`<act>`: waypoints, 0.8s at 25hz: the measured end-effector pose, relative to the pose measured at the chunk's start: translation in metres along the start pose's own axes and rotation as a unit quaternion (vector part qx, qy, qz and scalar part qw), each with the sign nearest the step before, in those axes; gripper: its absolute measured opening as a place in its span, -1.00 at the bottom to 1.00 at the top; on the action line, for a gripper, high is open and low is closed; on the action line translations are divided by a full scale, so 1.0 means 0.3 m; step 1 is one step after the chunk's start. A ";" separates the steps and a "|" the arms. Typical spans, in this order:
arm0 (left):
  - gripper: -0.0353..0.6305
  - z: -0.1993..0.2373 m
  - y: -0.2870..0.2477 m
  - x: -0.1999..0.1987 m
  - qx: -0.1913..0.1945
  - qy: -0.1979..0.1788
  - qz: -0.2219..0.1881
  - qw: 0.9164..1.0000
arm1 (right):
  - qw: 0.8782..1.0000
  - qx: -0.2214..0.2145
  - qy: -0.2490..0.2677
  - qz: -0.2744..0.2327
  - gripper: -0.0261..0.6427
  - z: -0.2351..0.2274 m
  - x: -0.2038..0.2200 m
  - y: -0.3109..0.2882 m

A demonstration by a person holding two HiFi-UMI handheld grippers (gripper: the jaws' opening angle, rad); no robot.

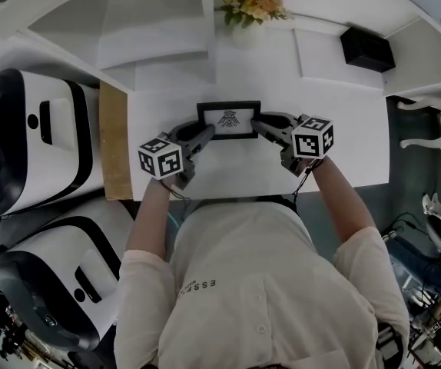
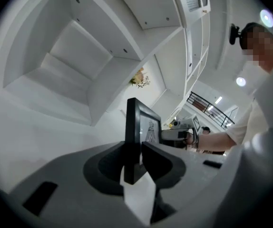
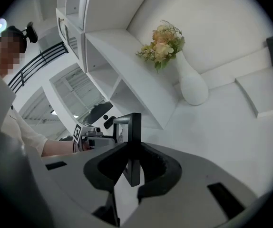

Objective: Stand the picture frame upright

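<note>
Underlying picture frame: white table, shelves

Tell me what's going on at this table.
A person works a hand-held gripper in each hand on a black picture frame, which stands upright on the white table. The right hand-held gripper is clamped on the frame's right edge. The left hand-held gripper has the left edge between its jaws, but a thin gap shows there, so it seems to be loose.

Shelf and vase are crowding the table's rear; bare surface is lying open right of the frame.
</note>
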State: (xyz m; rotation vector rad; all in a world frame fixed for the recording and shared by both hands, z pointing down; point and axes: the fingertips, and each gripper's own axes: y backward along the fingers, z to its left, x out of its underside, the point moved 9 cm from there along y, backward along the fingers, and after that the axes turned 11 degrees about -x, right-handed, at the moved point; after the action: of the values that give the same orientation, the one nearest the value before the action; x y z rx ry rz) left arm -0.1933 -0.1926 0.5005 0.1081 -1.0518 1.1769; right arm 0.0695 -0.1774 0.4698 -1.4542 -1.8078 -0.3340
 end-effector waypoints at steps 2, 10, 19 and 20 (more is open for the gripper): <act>-0.62 0.033 -0.003 -0.022 -0.011 -0.017 0.000 1.000 | 1.000 0.020 0.011 0.003 -0.67 -0.016 -0.015 -0.038; -0.59 0.158 -0.019 -0.078 -0.063 -0.048 -0.011 0.997 | 0.995 0.079 0.052 0.015 -0.67 -0.072 -0.068 -0.180; -0.56 0.261 -0.062 -0.124 -0.096 -0.085 0.000 0.992 | 0.984 0.146 0.098 0.026 -0.67 -0.131 -0.087 -0.287; -0.56 0.271 -0.067 -0.127 -0.099 -0.088 0.003 0.991 | 0.983 0.152 0.098 0.027 -0.67 -0.139 -0.087 -0.297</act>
State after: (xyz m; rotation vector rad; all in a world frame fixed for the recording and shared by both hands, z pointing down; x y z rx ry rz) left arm -0.2271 -0.2741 0.5265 0.0541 -1.3192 1.0760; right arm 0.0059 -0.2502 0.5020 -1.2096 -1.5802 -0.1599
